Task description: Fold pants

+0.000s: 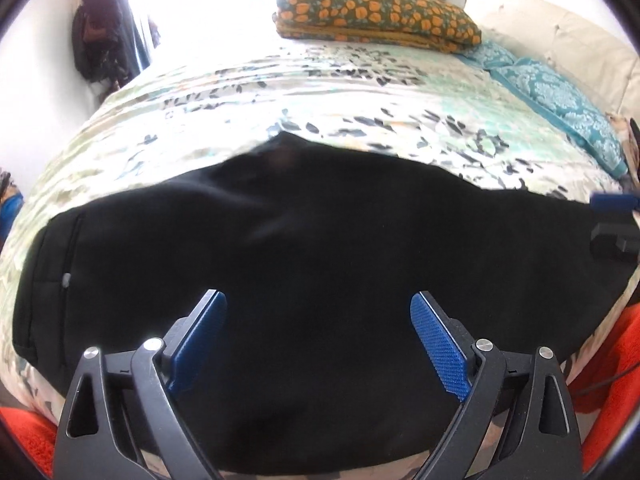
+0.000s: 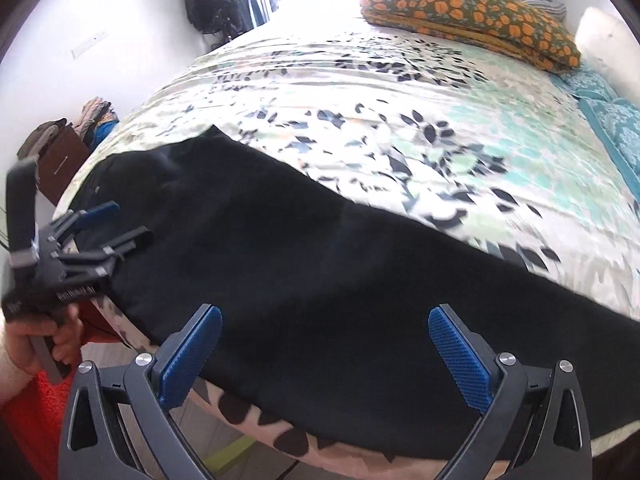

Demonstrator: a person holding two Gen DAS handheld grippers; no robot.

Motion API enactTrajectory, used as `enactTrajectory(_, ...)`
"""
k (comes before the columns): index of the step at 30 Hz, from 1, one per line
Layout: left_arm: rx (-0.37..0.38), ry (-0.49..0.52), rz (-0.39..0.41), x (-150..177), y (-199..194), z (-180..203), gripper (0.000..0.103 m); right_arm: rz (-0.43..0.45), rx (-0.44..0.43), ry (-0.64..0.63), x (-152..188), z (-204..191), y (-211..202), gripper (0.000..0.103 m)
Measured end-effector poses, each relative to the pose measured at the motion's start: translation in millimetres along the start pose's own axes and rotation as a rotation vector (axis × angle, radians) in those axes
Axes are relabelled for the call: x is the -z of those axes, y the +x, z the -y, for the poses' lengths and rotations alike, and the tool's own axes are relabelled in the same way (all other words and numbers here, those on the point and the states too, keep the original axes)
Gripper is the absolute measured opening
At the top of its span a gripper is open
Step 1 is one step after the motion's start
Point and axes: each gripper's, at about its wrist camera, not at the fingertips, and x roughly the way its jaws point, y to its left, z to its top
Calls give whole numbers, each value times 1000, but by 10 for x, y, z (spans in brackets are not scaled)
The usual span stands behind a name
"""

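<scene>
From the left wrist camera, the left gripper (image 1: 318,312) stands with its jaws spread wide and nothing between them; its blue ribbed pads (image 1: 438,346) frame only dark cloth. The black pants (image 1: 304,248) lie flat directly ahead of and beneath the jaws, stretching far out to either side across the near part of the bed. Out to the left of the jaws the pants show a seamed band with a small grey button (image 1: 66,279). Beyond the pants, ahead of the jaws, spreads the leaf-patterned bedspread (image 1: 320,92), and farther on sits a pillow with an orange flower print (image 1: 376,14). Far right of the jaws, at the frame edge, a bit of the right gripper (image 1: 614,216) rests over the pants. No writing shows in this view.

From the right wrist camera, the right gripper (image 2: 325,326) is likewise wide open and holds nothing, its jaws hanging over the near edge of the pants (image 2: 320,280). The garment runs as a long dark band from upper left of the jaws down to the right, lying along the edge of the bedspread (image 2: 400,112). Well to the left of the jaws a person's hand (image 2: 36,344) grips the left gripper (image 2: 128,222), whose fingers, apart, reach over the pants' end. White lettering runs along that gripper's body, too blurred to read. A red rug (image 2: 44,420) lies on the floor below left.
</scene>
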Motion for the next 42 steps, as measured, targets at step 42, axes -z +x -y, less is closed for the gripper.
enactTrajectory(42,1,78,0,361,113,30,99,31,-15,-200,-1753,-854,1211,96)
